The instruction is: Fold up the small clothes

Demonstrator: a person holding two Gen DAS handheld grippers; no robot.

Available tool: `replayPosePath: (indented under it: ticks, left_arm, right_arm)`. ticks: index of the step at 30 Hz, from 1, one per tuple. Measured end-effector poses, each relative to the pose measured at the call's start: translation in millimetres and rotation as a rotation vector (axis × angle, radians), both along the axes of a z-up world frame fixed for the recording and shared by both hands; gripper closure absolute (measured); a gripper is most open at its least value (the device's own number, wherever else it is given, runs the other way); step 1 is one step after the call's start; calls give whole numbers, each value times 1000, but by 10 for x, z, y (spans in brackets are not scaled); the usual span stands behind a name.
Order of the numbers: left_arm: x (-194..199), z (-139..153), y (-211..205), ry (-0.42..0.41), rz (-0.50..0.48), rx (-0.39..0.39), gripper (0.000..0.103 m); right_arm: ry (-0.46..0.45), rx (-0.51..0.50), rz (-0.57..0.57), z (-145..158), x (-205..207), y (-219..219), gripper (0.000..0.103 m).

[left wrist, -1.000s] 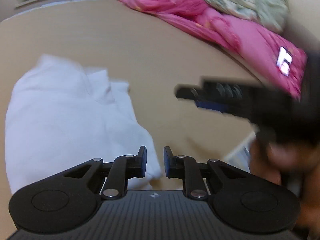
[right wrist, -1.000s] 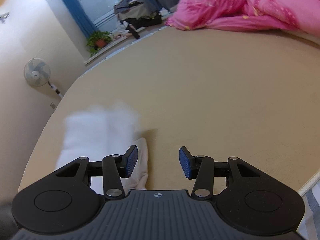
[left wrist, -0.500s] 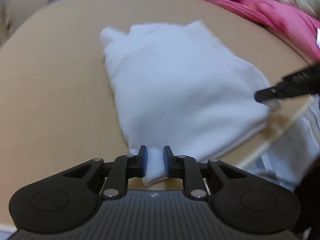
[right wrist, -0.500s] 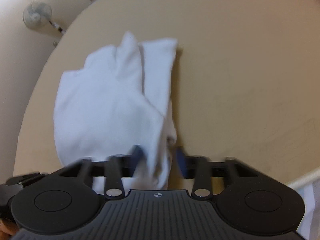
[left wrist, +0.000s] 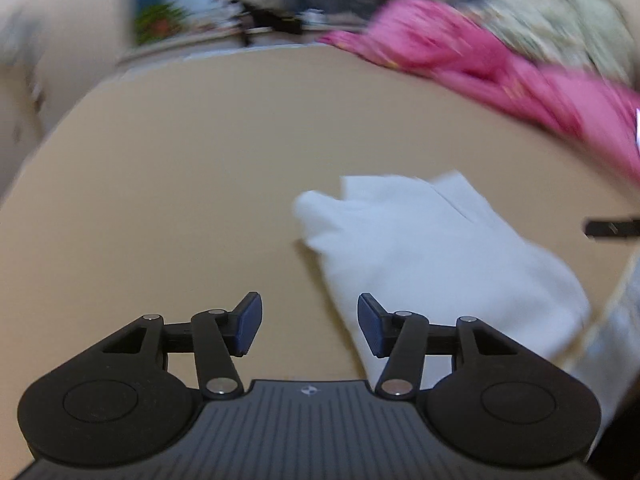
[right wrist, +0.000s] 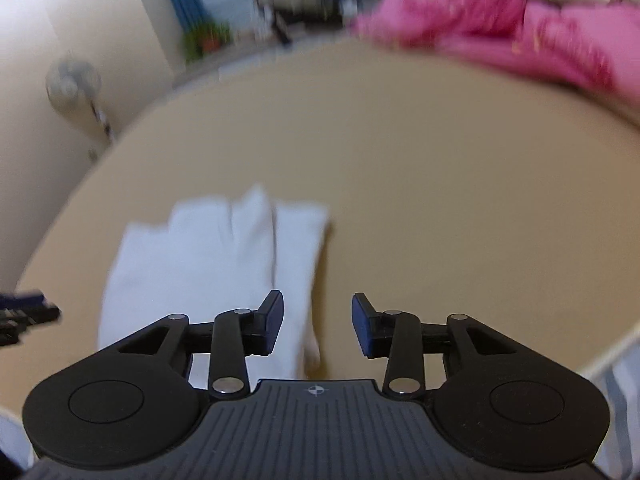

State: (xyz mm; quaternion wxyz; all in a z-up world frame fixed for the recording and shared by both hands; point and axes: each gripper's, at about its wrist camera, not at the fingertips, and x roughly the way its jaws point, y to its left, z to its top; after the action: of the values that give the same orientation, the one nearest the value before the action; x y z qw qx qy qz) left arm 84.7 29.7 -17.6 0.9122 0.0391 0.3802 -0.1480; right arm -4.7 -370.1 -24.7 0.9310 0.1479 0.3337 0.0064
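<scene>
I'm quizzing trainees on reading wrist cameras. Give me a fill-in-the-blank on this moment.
1. The folded garment on the tan bed surface is ____ in colour.
2. The left gripper has its jaws ____.
3. The right gripper holds ____.
4. The bedding piled at the far edge is ____.

Missing words: white; open; nothing; pink

The left gripper (left wrist: 309, 330), clamped on the near corner of the white garment (left wrist: 432, 248) half a second ago, is now spread wide and empty, with the cloth lying off to its right. The right gripper (right wrist: 317, 324), blurred over the garment's (right wrist: 216, 256) edge then, is likewise parted and holds nothing. Both are drawn back and raised, so the folded garment is seen released on the tan bed (right wrist: 440, 184).
</scene>
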Motion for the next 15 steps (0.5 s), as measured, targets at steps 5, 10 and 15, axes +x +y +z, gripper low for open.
replayPosePath:
  ticks: [5, 10, 15]
  left_arm:
    - [199, -40, 49, 11, 114, -47, 45]
    - [266, -132, -74, -22, 83, 69, 45]
    - [297, -186, -115, -36, 63, 76, 38]
  right_arm:
    - [-32, 102, 28, -53, 353, -59, 62]
    - [-2, 159, 25, -206, 932, 49, 52]
    - [63, 185, 47, -449, 1411, 212, 50]
